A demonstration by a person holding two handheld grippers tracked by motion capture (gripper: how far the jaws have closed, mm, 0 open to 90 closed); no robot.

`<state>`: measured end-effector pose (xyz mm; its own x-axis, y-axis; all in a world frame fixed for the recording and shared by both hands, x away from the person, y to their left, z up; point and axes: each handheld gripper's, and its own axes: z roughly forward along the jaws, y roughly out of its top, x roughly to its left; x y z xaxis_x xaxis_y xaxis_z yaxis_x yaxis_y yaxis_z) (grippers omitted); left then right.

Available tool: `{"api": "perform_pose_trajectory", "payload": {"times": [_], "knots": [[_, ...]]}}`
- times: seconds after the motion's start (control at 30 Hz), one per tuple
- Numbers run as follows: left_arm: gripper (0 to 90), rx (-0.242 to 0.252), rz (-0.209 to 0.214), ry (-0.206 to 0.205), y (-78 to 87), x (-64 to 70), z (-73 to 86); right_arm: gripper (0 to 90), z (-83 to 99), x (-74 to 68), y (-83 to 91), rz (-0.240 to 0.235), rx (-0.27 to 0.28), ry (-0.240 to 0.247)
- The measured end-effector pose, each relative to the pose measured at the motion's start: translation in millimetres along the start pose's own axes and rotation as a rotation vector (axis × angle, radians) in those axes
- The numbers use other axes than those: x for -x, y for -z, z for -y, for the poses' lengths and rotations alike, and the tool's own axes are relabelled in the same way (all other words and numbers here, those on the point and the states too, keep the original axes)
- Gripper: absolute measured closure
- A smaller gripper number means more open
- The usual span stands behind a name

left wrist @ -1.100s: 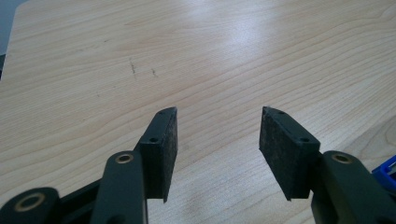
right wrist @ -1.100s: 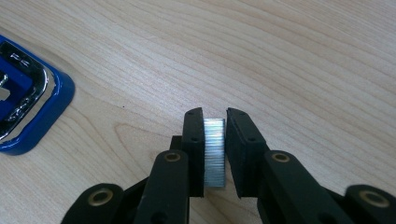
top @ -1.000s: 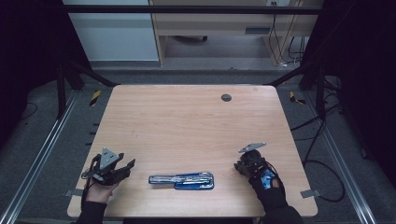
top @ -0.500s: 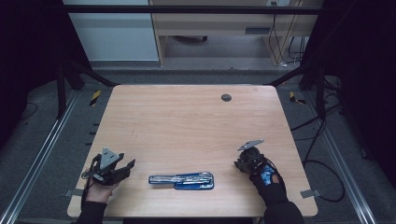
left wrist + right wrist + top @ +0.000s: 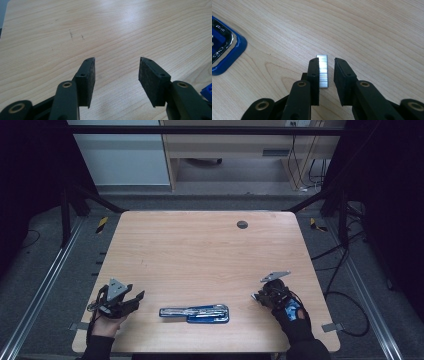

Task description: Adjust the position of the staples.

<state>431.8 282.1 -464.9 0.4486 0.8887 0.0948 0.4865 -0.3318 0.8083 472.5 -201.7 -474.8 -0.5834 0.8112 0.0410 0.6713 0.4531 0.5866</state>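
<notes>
Staple strip (image 5: 322,71) lies on the worktop (image 5: 200,250) between the right gripper's (image 5: 326,65) nearly closed jaws, not yet pinched. Opened blue stapler (image 5: 196,312) lies near; left gripper (image 5: 116,72) gapes empty. Next move, probably: clamp, lift, load.

The table (image 5: 200,255) is pale wood with thin wavy lines in it, smooth, with a soft shine where the light hits. The left gripper (image 5: 116,72) is black plastic, dull, with small brass-coloured rings. Its pads (image 5: 88,80) look rough, like foam or rubber. The right gripper (image 5: 327,75) is made the same way. Between its jaws sits a strip of staples (image 5: 322,71), bright silver metal with fine lines across it, touching the left pad. Off to its left is the stapler (image 5: 224,50), glossy blue plastic with shiny metal inside.
</notes>
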Motion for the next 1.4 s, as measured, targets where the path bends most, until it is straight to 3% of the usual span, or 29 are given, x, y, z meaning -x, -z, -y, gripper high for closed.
{"api": "perform_pose_trajectory", "payload": {"times": [0.37,0.77,1.4], "knots": [[47.1,-0.003,0.001,-0.003,-0.4,0.2,0.0,77.1,-6.2,-6.3,-10.7,0.003,-0.030,0.020],[47.1,-0.006,0.001,-0.003,-0.8,0.1,0.0,77.6,-6.3,-5.5,-10.6,0.003,-0.037,0.027],[47.3,-0.013,0.011,-0.007,-2.1,1.0,0.2,77.8,-17.2,-12.6,15.1,-0.103,0.048,0.170]]}}
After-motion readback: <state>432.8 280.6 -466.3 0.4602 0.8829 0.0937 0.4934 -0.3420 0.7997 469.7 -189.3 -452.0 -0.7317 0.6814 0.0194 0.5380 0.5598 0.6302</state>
